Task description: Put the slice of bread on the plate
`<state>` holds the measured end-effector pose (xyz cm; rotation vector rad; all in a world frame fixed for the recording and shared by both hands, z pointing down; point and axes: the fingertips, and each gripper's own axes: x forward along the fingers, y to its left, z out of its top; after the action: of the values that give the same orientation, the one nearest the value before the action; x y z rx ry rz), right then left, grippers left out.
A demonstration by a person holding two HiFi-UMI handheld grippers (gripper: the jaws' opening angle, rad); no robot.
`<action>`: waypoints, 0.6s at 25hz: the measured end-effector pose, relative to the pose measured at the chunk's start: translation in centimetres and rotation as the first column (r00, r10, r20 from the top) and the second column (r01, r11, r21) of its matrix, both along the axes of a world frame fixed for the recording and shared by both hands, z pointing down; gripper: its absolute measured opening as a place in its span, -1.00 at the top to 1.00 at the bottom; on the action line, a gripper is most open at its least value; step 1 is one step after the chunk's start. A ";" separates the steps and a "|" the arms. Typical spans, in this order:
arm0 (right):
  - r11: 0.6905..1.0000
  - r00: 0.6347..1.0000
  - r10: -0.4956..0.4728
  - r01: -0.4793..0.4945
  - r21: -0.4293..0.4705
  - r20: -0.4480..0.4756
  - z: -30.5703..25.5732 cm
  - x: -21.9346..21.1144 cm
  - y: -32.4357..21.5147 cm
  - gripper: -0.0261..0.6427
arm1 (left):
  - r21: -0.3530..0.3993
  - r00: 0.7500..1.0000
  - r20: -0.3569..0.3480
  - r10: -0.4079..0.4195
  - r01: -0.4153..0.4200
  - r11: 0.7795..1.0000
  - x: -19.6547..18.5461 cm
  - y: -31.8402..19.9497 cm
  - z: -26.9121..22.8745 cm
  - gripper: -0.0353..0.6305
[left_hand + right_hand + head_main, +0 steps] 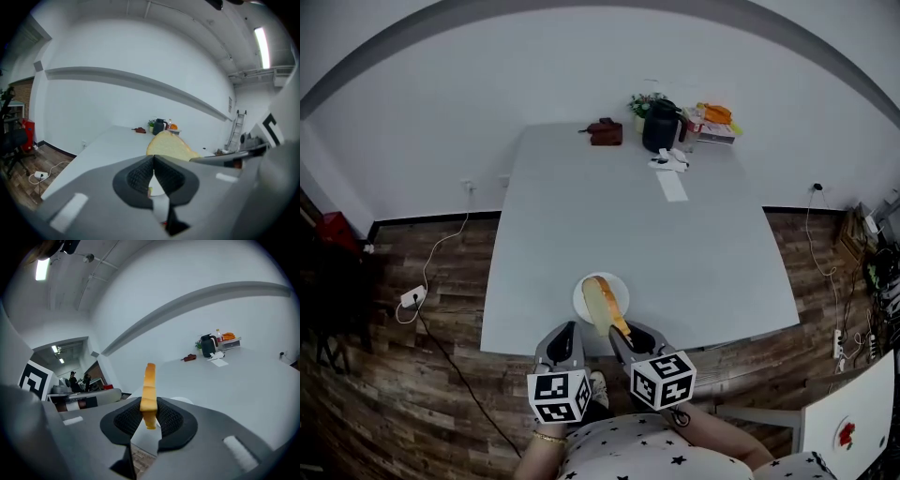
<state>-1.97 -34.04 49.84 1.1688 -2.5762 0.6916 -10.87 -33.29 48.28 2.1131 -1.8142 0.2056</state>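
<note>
right gripper (149, 417) pinches the slice of bread (149, 385) on edge, over the plate (580, 292) at the near edge of the table (581, 206).
left gripper (153, 171) just beside it, jaws pressed together on nothing. far end of table: black kettle (661, 127), small plant (639, 101), brown object (605, 132), orange things on a box (712, 117), paper strip (672, 185) (all well apart from the plate). bread covers much of the plate; cannot tell if they touch. power strip (412, 296) with cable on the wood floor, left.
</note>
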 end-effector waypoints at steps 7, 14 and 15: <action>0.996 0.999 0.010 -0.014 -0.088 -0.040 3.3 -2.4 -3.9 0.67 | -0.018 0.999 -0.013 0.040 -0.040 0.999 -1.6 -4.2 1.4 0.87; 0.978 0.997 0.025 -0.040 -0.204 -0.076 6.7 -4.2 -6.3 0.67 | -0.029 0.998 -0.029 0.051 -0.052 0.998 -3.4 -7.4 1.9 0.87; 0.976 0.996 0.025 -0.042 -0.213 -0.083 7.0 -4.4 -6.5 0.67 | -0.031 0.998 -0.032 0.053 -0.054 0.998 -3.5 -7.7 2.0 0.87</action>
<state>-6.33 -40.53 56.85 1.1472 -2.3525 0.8871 -14.37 -40.95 50.30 2.1327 -1.7273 0.2118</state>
